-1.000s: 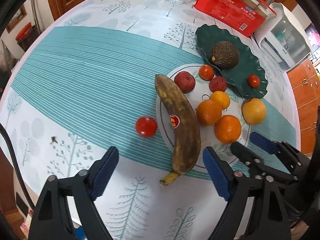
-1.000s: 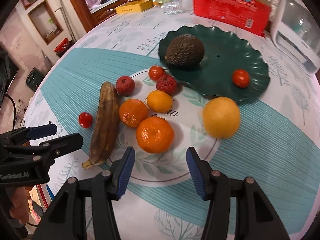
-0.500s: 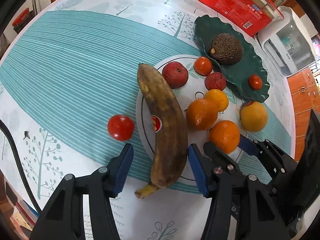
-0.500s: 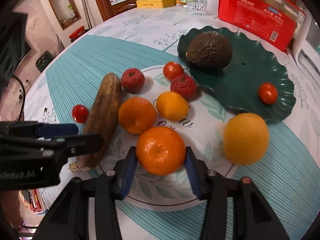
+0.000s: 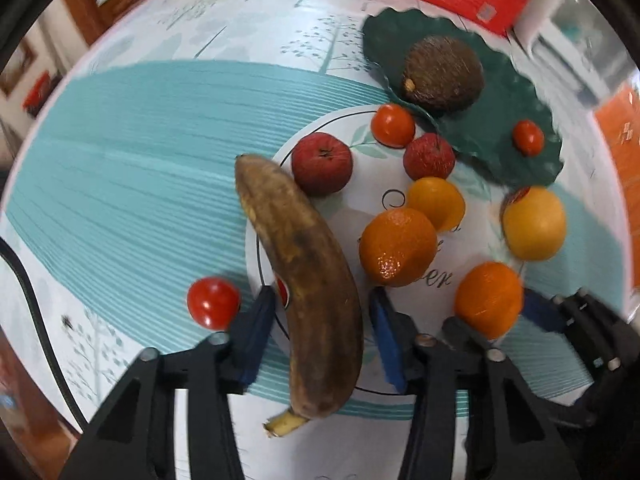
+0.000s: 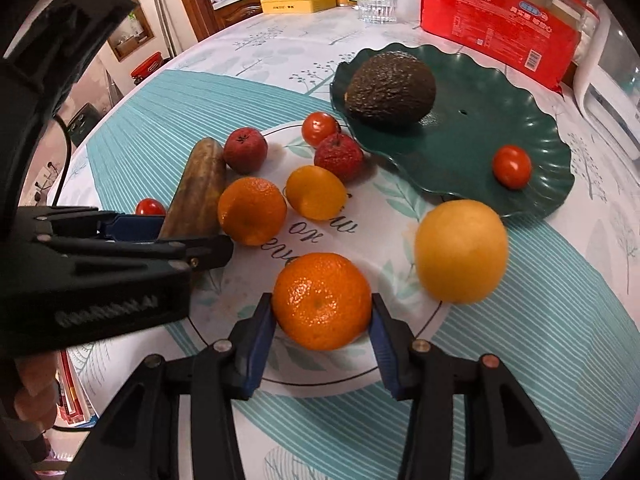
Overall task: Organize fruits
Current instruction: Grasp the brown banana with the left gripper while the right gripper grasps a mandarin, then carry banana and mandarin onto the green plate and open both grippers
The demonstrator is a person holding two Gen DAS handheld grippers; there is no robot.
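A brown overripe banana (image 5: 308, 280) lies across the left rim of the white plate (image 6: 392, 232). My left gripper (image 5: 322, 300) straddles its lower half, jaws closing, with thin gaps still showing beside the peel. On the plate's near side, my right gripper (image 6: 321, 308) is shut on an orange mandarin (image 6: 322, 300), a blue pad pressed to each side. A second mandarin (image 6: 252, 210), a small yellow citrus (image 6: 316, 192), two red fruits and a tomato (image 6: 320, 128) also sit on the plate. A cherry tomato (image 5: 214, 302) rests on the cloth left of the banana.
A green scalloped plate (image 6: 472, 136) behind holds an avocado (image 6: 390, 88) and a tomato (image 6: 511, 166). A large yellow citrus (image 6: 460, 250) lies at the white plate's right edge. A red box (image 6: 500, 12), a glass (image 6: 378, 2) and a yellow box (image 6: 298, 2) stand at the back.
My left gripper came forward and down over the banana while its jaws narrowed around it. My right gripper advanced to the mandarin and closed on it.
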